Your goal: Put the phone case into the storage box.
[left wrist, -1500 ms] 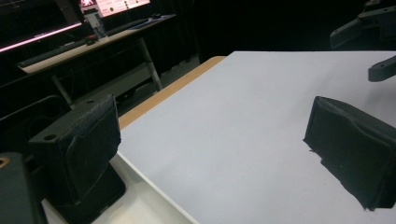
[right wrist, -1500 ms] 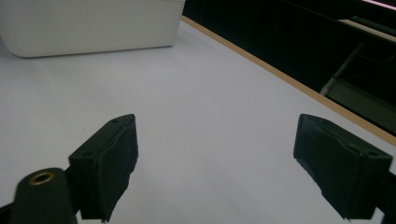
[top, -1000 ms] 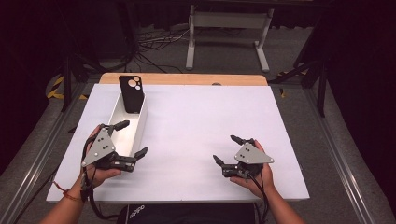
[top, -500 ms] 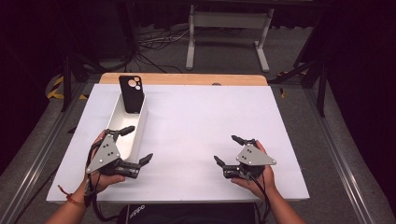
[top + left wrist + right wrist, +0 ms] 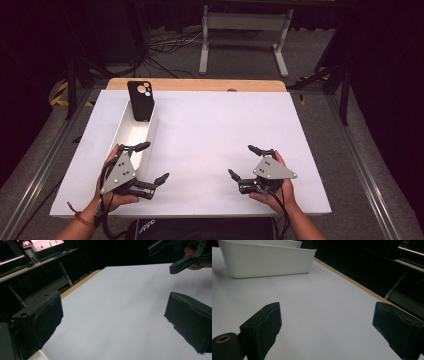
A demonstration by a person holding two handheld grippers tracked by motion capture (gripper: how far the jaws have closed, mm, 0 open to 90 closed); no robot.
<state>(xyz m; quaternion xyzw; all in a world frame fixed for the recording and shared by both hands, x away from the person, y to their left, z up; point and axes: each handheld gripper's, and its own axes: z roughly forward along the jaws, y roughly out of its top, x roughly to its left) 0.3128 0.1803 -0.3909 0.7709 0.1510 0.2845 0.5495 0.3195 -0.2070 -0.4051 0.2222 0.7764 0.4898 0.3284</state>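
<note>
White bin (image 5: 131,137) on white table (image 5: 220,130)

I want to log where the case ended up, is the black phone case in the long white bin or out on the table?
In: the black phone case stands upright, leaning at the far end of the long white bin.

Table (image 5: 215,130): sheet covers top, bare strip of board at far edge. Bin (image 5: 126,137) on left part of table, long axis running near to far. Phone case (image 5: 139,100) stands tilted in far end of bin, leaning on end wall. Left gripper (image 5: 152,162) at near-left, just beside near end of bin. Right gripper (image 5: 241,162) at near-right, well apart from bin. Nothing between either set of jaws. Stand (image 5: 243,37) on floor behind table.
</note>
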